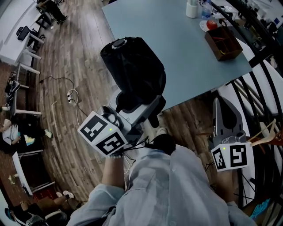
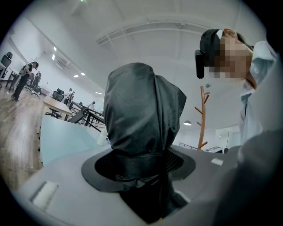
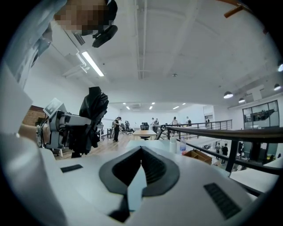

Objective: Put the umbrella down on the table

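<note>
A folded black umbrella (image 1: 132, 70) stands upright between the jaws of my left gripper (image 1: 137, 108), just off the near left corner of the light blue table (image 1: 177, 48). In the left gripper view the umbrella (image 2: 141, 114) fills the middle, and the left gripper (image 2: 139, 165) is shut on its strapped lower part. My right gripper (image 1: 215, 102) hangs off the table's near edge, to the right. Its jaws meet at the tips with nothing between them. The right gripper view shows the right gripper (image 3: 140, 150) facing the table, with the umbrella (image 3: 90, 119) off to the left.
A brown wooden box (image 1: 223, 44), a white bottle (image 1: 192, 8) and a red item (image 1: 212, 24) sit at the table's far right. A black railing (image 1: 261, 66) runs along the right. Cables (image 1: 70, 95) lie on the wooden floor at left. A wooden coat stand (image 2: 202, 117) stands behind.
</note>
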`<state>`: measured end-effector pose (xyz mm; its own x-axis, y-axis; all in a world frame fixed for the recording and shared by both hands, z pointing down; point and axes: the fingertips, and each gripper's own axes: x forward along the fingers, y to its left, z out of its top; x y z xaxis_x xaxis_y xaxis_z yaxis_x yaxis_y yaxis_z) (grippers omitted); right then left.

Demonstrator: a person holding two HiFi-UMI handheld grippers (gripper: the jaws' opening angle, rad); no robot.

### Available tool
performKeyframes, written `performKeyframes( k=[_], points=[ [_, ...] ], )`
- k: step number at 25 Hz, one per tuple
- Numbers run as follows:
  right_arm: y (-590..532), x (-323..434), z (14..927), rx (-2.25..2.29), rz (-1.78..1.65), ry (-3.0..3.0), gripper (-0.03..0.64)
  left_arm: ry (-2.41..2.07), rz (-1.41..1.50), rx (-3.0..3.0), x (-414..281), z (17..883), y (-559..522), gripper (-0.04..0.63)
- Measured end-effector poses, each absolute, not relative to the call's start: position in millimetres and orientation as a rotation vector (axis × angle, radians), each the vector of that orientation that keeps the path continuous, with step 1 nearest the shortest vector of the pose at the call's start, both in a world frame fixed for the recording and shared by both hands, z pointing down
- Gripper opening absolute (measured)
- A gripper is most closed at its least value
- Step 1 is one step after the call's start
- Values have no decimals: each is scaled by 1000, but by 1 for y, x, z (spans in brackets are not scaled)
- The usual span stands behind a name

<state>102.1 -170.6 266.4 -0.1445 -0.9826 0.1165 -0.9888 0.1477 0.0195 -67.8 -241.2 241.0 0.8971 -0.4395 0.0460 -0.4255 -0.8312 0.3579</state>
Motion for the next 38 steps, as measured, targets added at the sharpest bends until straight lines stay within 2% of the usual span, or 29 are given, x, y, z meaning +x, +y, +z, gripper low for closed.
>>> performKeyframes(
  k=[19,38],
  points=[
    [-197,77,273,2102,135,-2115,0,-402,77,2702,-65,273,-299,258],
    [-218,153,279,2089,150,-2155,0,-243,349,2778,51,315,-318,258]
  ],
)
